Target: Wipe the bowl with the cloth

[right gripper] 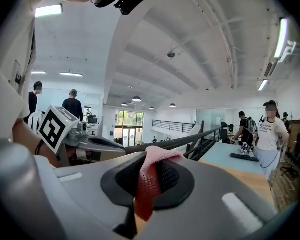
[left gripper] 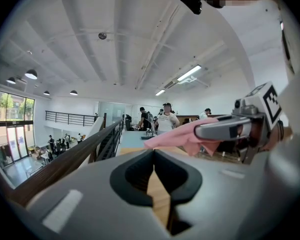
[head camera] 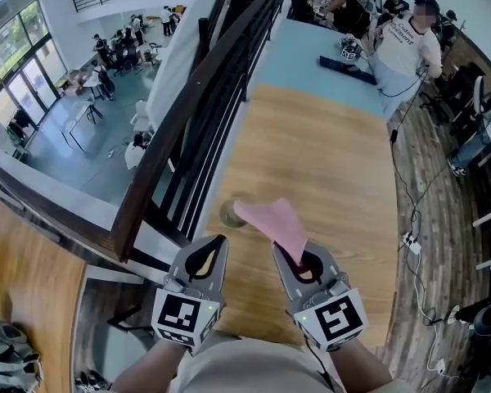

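Note:
My right gripper (head camera: 285, 249) is shut on a pink cloth (head camera: 277, 224), which sticks up and forward from its jaws. In the right gripper view the cloth (right gripper: 146, 181) is pinched in the closed jaws of that gripper (right gripper: 149, 156). Beside it my left gripper (head camera: 215, 242) is shut with nothing in it, as its own view (left gripper: 153, 155) confirms. Both are held close to my body, tilted upward, above the near end of the wooden table (head camera: 311, 162). A small greyish bowl (head camera: 228, 214) sits on the table ahead of the grippers, partly hidden by the cloth.
A dark railing (head camera: 204, 97) runs along the table's left side, with a drop to a lower floor beyond. A light blue table (head camera: 303, 56) with a black object (head camera: 348, 68) joins the far end, where people stand. Cables and a power strip (head camera: 409, 241) lie on the floor at right.

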### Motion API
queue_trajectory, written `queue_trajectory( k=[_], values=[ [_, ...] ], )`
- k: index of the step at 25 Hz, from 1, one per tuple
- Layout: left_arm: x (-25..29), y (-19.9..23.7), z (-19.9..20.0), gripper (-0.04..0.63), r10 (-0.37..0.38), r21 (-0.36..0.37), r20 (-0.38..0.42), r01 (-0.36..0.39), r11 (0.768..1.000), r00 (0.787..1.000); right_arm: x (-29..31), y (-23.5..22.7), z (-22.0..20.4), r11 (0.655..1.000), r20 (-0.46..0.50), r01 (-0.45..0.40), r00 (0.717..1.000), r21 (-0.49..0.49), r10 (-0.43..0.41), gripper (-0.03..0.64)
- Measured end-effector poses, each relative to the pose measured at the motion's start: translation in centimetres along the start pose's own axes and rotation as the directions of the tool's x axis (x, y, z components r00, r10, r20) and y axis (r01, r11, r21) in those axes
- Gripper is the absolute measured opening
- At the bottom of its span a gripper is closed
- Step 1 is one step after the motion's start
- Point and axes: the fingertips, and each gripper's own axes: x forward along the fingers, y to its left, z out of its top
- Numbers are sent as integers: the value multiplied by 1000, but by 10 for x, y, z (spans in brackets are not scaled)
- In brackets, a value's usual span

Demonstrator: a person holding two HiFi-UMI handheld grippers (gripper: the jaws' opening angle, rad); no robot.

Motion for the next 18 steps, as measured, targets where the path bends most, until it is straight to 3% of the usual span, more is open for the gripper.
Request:
queue_trajectory(
  k=[18],
  values=[
    [-15, 7, -12, 3, 25, 4, -13, -25, 1000, 1000, 2, 15, -9, 1000, -11, -8, 1000, 18, 9, 15]
  ],
)
